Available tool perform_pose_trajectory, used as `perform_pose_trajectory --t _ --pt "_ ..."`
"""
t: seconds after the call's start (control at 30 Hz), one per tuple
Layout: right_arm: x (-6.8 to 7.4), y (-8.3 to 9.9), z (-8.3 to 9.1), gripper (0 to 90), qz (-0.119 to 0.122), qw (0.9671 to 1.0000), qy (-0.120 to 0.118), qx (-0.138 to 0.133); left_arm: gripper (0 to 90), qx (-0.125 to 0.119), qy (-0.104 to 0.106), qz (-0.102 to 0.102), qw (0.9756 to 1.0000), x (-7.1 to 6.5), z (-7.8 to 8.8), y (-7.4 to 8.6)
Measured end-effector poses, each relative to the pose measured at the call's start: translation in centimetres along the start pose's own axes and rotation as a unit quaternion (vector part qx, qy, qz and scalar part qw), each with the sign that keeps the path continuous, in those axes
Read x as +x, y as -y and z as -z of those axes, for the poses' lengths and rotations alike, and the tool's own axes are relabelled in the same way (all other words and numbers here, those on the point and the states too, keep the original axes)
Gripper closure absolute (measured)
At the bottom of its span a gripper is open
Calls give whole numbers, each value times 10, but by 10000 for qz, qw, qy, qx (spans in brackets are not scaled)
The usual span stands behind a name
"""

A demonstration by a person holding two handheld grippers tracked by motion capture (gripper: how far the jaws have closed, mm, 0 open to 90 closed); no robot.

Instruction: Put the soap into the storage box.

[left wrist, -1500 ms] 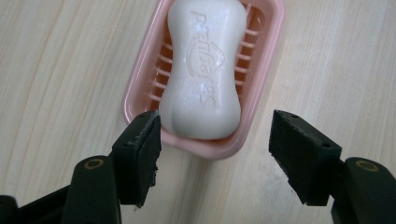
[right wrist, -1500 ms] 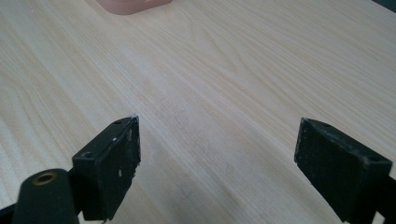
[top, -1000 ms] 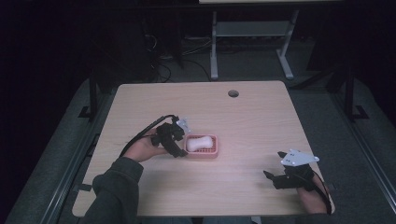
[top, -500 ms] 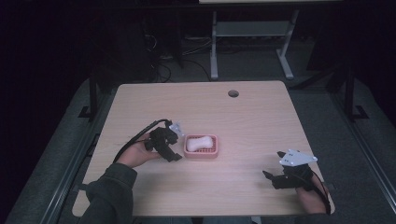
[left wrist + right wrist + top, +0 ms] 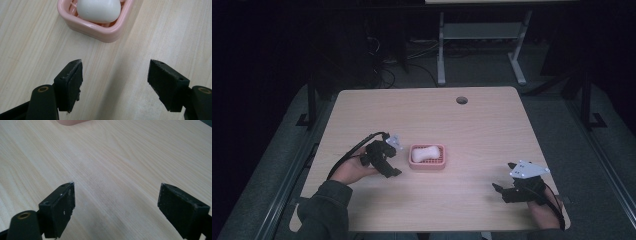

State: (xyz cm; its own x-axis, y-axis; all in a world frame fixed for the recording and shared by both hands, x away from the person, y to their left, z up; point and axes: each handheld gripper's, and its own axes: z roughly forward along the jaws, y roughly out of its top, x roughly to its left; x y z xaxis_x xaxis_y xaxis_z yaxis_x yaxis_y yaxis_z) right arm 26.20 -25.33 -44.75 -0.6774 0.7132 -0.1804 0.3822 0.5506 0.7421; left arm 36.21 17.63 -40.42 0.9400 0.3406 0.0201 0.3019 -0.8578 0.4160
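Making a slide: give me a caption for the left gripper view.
Open left gripper facing a white oval soap bar in a pink plastic soap dish.

One pink soap dish (image 5: 428, 163) stands on the table (image 5: 472, 125), holding one white soap bar (image 5: 425, 152). Two grippers: the left gripper (image 5: 393, 159) just left of the dish, the right gripper (image 5: 501, 190) well to its right. One round hole (image 5: 461, 100) lies beyond the dish.
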Motion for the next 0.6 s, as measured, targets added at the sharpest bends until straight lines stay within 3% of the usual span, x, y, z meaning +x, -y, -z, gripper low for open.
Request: perform_pose_trajectory --t 0.6 --pt "-1 1 0 138 -43 10000 39 -7 271 -9 -116 -56 9999 -11 3 16"
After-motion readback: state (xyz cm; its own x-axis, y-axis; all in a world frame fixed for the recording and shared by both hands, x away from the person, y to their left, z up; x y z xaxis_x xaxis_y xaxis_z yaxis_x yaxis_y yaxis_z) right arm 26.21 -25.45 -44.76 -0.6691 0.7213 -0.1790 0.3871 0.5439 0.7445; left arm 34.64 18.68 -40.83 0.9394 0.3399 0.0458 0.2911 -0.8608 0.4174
